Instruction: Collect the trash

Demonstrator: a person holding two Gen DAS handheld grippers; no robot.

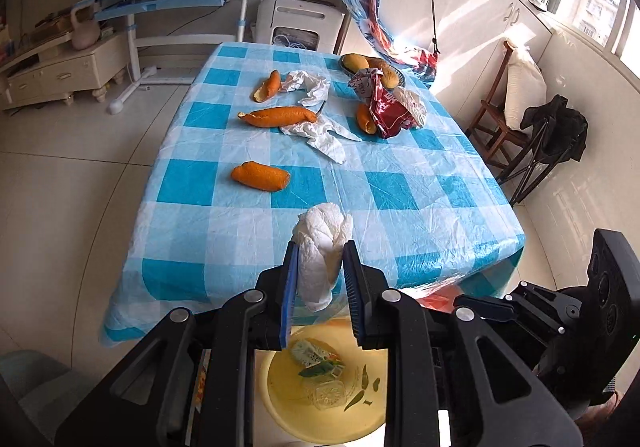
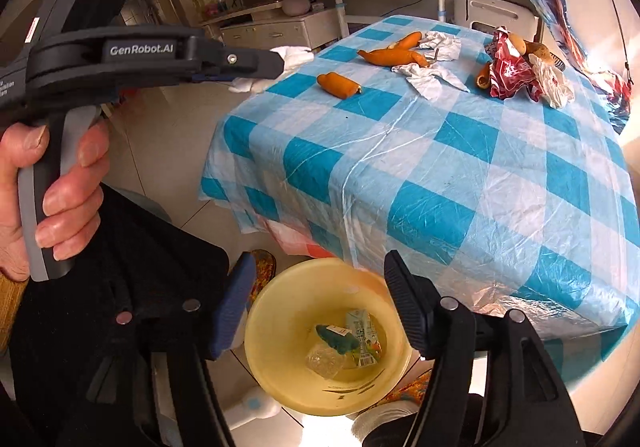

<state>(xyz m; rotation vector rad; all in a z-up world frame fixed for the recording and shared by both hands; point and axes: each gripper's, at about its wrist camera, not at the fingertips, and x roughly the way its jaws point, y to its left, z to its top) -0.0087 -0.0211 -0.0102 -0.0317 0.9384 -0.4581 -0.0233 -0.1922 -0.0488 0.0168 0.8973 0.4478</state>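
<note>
The table under its blue-and-white checked plastic cloth (image 1: 400, 207) fills the view ahead of both claws. The round yellow plastic basin (image 2: 280, 311) sits on the floor, directly below and between the fingers of your right gripper (image 2: 316, 307), which stands wide apart with nothing in it. The basin already holds a small carton and clear wrapping.

Your left gripper (image 1: 320, 279) is clenched on the crumpled white paper towel (image 1: 324, 247), which is pinched mid-body between the blue pads and juts out past their tips; the basin shows under it.

Handling judgement: the towel is light, soft and crushable, will not slip, and any pinch point works.

Beyond the left claw lie, by size: the red crinkled snack bag (image 1: 390, 109), which looks light and springy, so grip a fold; flat white tissues (image 1: 324, 135), limp; orange peel pieces (image 1: 261, 175), curled and stiff enough to take across the curl.

Nothing blocks the drop, as far as you can see; only the table edge is close.
</note>
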